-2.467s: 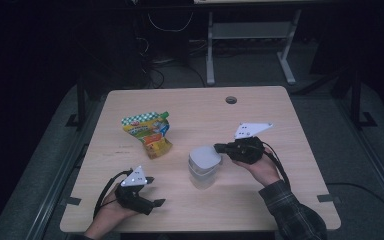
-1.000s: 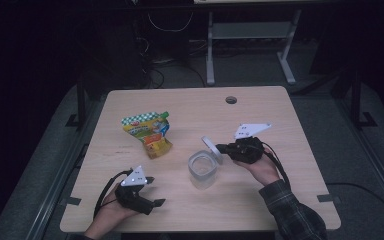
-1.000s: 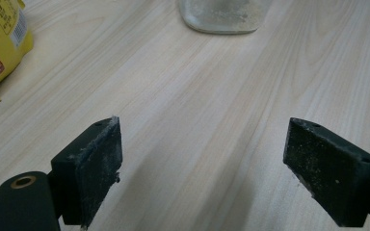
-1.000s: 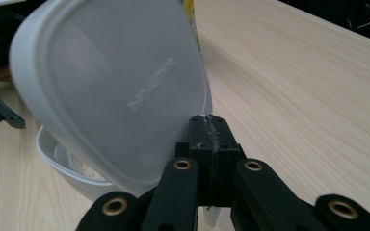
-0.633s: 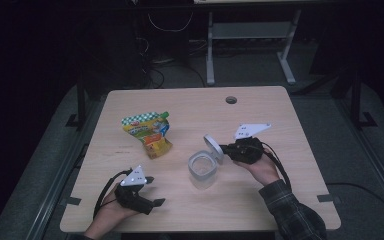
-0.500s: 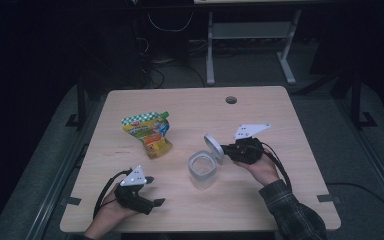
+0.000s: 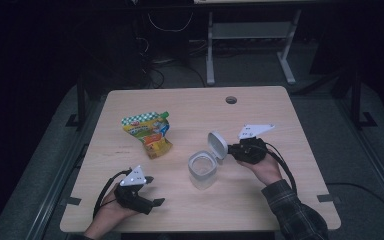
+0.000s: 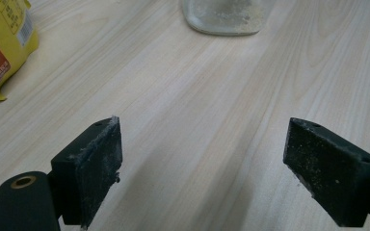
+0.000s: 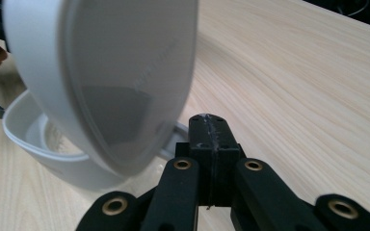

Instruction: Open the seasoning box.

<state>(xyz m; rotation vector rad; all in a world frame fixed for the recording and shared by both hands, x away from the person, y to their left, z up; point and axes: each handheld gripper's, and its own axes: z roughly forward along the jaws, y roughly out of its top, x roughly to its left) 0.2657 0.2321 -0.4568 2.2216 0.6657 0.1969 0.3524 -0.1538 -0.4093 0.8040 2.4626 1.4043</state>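
A clear plastic container point(image 7: 202, 167) stands near the middle of the wooden table point(image 7: 190, 107). Its white lid point(image 7: 217, 145) is tilted up on edge over the container's right rim. My right gripper point(image 7: 231, 150) is shut on the lid's edge. In the right gripper view the lid point(image 9: 111, 72) looms just left of the closed right gripper point(image 9: 208, 130), above the container's open mouth point(image 9: 43, 154). My left gripper point(image 7: 153, 190) rests open near the front left edge with nothing between its jaws. In the left gripper view the container's base point(image 8: 226, 17) lies well ahead of the left gripper point(image 8: 202, 163).
A yellow and green snack pouch point(image 7: 147, 132) lies flat left of the container; its corner point(image 8: 2, 48) shows at far left in the left gripper view. A round cable hole point(image 7: 231, 100) sits near the table's far edge. Dark floor and a metal rack lie beyond.
The lid, flat on the container 2.5 s ago, has been tipped up by my right gripper and now stands a little steeper. The left gripper has stayed put.
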